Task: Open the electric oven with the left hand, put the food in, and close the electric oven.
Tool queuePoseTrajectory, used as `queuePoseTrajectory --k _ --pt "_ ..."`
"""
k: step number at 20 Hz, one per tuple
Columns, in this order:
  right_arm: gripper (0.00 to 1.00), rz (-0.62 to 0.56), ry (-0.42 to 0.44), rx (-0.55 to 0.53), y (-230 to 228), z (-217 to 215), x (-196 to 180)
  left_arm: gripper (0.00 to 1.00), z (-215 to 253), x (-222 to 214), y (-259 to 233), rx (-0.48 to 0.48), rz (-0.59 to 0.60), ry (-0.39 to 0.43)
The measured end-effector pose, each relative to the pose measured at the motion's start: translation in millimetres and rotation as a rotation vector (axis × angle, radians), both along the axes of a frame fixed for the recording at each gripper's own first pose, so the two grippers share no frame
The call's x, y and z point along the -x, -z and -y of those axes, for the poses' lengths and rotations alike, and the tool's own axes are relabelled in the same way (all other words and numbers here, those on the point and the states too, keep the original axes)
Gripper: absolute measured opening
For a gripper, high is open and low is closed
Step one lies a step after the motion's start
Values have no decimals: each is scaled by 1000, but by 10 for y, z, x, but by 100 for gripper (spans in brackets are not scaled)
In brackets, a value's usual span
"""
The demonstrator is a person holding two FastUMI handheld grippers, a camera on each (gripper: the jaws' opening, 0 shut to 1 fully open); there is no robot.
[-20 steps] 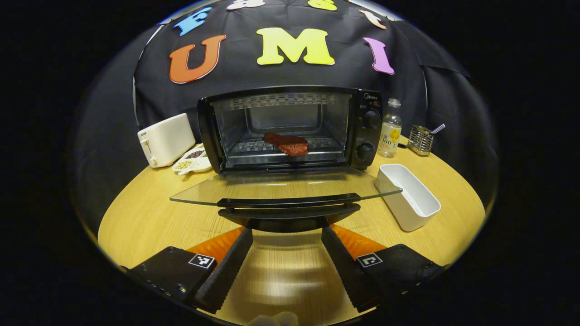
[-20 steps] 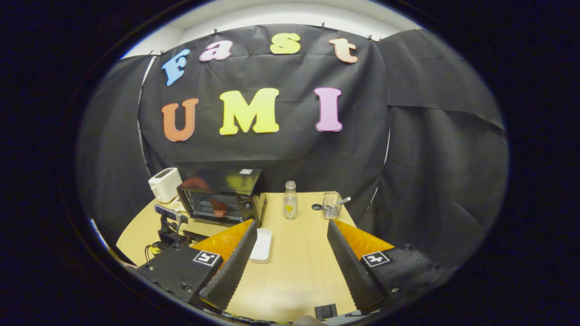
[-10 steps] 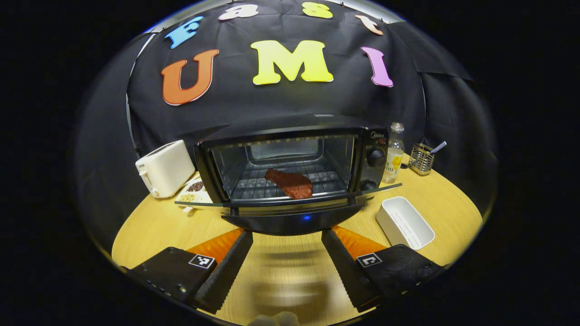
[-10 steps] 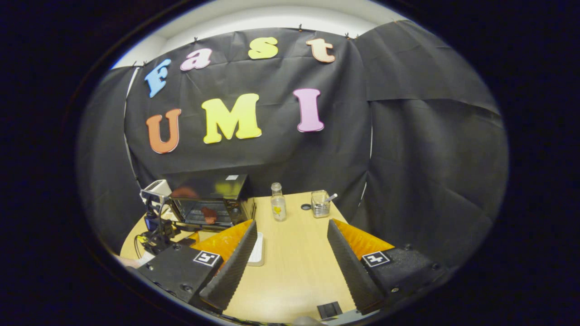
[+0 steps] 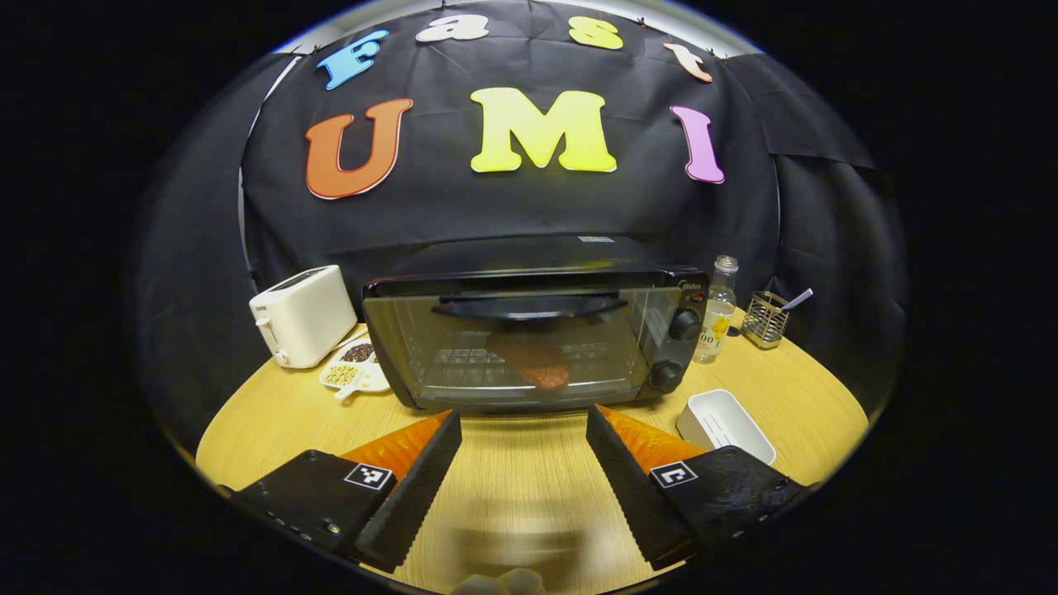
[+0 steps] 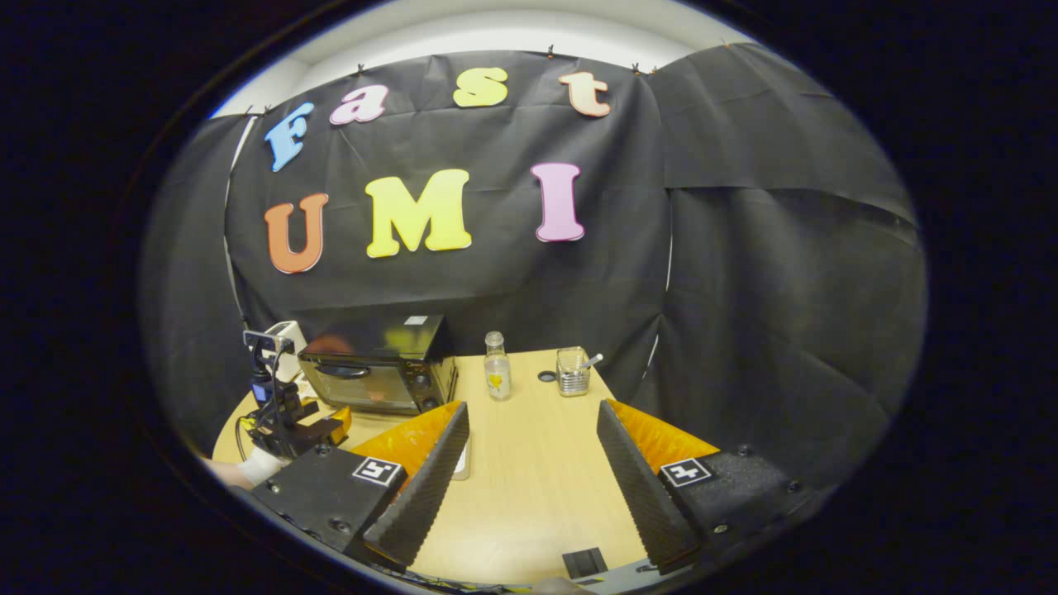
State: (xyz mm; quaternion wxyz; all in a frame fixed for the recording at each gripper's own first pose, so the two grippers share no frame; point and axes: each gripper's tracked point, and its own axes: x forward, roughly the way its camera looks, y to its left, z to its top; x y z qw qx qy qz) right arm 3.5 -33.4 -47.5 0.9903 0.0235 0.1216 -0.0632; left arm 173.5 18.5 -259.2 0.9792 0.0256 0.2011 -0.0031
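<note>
Ahead of the open, empty left hand-held gripper (image 5: 521, 475), the electric oven (image 5: 533, 339) door looks shut over the meat (image 5: 533, 364), so only withdrawal seems left.

A staged booth: black cloth wall (image 6: 744, 289) behind a kitchen-dressed table (image 5: 512, 496)

The tabletop (image 5: 273, 405) looked like pale wood with a smooth, faintly shiny grain. The electric oven (image 5: 537, 343) had a glossy black casing and a clear glass door that caught reflections; the food (image 5: 533, 364) behind it looked reddish-brown and rough. The toaster (image 5: 304, 315) and the rectangular tray (image 5: 727, 421) were smooth white plastic — the tray slightly glossy. The bottle (image 5: 716, 310) was clear, the utensil holder (image 5: 764, 319) a wire metal mesh. The left gripper (image 5: 523, 463) showed matt black ribbed jaws backed by glossy orange plastic.
</note>
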Motion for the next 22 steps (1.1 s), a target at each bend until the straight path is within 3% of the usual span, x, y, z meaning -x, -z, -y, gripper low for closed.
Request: queuePoseTrajectory --k 4,9,17,22 --pt "99 27 -66 26 -57 -45 159 98 66 361 -341 -5 57 -6" --pt "99 71 -134 9 -157 97 416 97 209 988 -1201 -1 203 -33" --pt "99 186 -186 20 -329 388 955 96 371 2513 -2252 -41 357 -110" --pt "99 197 -236 44 -251 276 1252 96 229 3339 -2416 -75 363 -190"
